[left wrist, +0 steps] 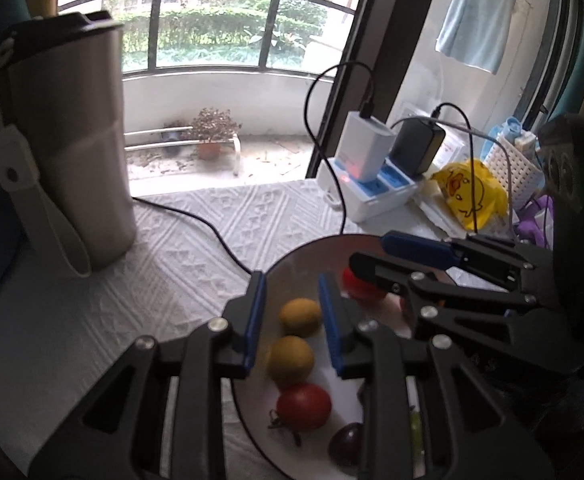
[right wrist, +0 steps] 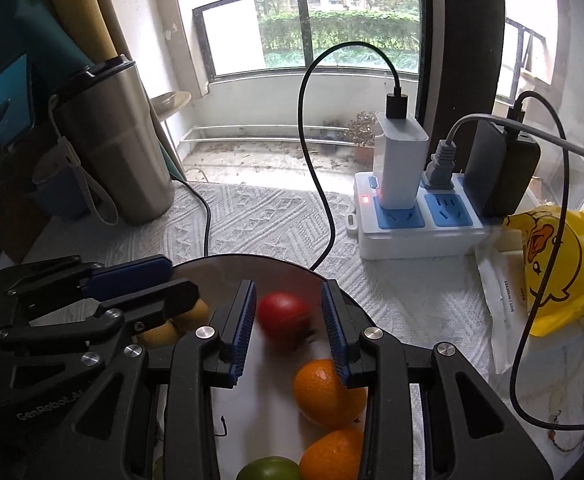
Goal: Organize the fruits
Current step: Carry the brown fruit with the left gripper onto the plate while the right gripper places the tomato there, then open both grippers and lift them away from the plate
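- Plate (right wrist: 275,270) sits on the white cloth (left wrist: 195,216), and all the fruit is on it.
- Left side of the plate: two yellow fruits (left wrist: 300,316), a red tomato (left wrist: 304,406) and a dark round fruit (left wrist: 346,442) (plum or grape, too blurry to say).
- Right side: a second tomato (right wrist: 283,318), two oranges (right wrist: 324,394) and a green fruit (right wrist: 269,468) at the frame bottom.
- Left gripper (left wrist: 291,278) hovers over the plate, tilted down. Its jaws are narrowly apart and clamp nothing; the far yellow fruit shows through the gap.
- Right gripper (right wrist: 288,286) is angled down beside it. Its jaws are also apart and empty, with the second tomato framed between the pads (no pinch seen).
- Step in hand, my read: both grippers are lining up a pick, yellow on the left and tomato on the right. No sorting is done yet.
- To do it well: the gaps look tight for these fruits, so widen the jaws before dropping.
- Centre each fruit between the pads, since round fruit rolls if nudged off-axis.
- Close gently on the tomato, which is soft and likely to bruise.
- The grippers sit close over one plate, so move one at a time to avoid a knock.
- Lift straight up and stay clear of the cable (right wrist: 320,200) just beyond the plate's far rim.
- The tumbler (left wrist: 71,140) and power strip (right wrist: 412,232) are well apart and not in the way.
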`<state>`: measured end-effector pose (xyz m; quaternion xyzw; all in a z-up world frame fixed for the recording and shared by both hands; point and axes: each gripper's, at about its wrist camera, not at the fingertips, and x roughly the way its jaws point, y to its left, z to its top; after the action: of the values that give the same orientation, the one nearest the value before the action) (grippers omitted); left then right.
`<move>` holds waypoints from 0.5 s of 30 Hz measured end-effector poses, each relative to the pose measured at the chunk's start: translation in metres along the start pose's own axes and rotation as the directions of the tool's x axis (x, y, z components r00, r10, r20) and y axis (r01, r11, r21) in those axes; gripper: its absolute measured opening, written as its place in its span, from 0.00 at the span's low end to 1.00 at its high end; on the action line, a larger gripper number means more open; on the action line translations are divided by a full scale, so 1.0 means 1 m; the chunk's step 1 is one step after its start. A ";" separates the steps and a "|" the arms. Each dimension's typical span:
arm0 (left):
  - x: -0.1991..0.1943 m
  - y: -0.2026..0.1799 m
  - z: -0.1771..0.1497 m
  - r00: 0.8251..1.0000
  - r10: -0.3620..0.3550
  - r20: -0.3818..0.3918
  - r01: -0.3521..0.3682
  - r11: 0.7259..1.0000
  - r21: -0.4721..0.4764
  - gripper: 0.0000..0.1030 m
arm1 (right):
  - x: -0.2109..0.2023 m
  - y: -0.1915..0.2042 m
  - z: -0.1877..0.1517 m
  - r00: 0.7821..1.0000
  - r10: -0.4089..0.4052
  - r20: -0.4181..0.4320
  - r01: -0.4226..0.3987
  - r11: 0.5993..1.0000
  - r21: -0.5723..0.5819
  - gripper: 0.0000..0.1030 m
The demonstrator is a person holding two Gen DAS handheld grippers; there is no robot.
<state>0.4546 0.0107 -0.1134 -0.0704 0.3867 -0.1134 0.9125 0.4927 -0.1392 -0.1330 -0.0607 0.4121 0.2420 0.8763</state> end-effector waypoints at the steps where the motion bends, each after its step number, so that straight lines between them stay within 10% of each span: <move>1: -0.002 0.000 0.001 1.000 0.002 0.004 -0.002 1.000 -0.003 0.29 | 0.000 0.000 0.000 1.000 -0.003 -0.001 0.003 1.000 0.001 0.35; 15: -0.054 -0.005 -0.007 0.997 0.046 0.066 -0.044 0.998 -0.043 0.42 | -0.046 0.008 -0.003 0.999 -0.020 0.035 0.021 1.000 -0.021 0.37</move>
<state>0.4127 0.0196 -0.0799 -0.0844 0.3595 -0.0823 0.9256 0.4623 -0.1504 -0.0995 -0.0699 0.3938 0.2383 0.8850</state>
